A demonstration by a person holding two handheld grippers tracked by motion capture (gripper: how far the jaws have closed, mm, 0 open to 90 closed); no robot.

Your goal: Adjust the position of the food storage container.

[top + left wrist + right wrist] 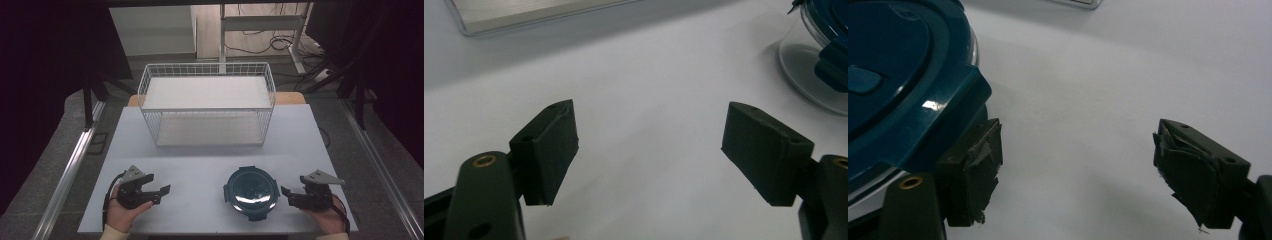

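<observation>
A round glass container with a dark blue clip lid [250,192] sits on the white table [200,165] at the front, right of centre. A hand holds my left gripper [161,194] low at the front left, well left of the container, jaws open with only bare table between them [649,127]. The container's glass wall [811,65] lies off to the upper right in the left gripper view. My right gripper [286,196] rests just right of the container, jaws open and empty [1078,137]. One lid clip [948,100] sits right beside its left jaw.
A white wire rack [207,102] with two shelves stands at the back centre of the table. Its base edge [524,12] shows in the left gripper view. Dark curtains flank the table; cables lie on the floor behind [280,42].
</observation>
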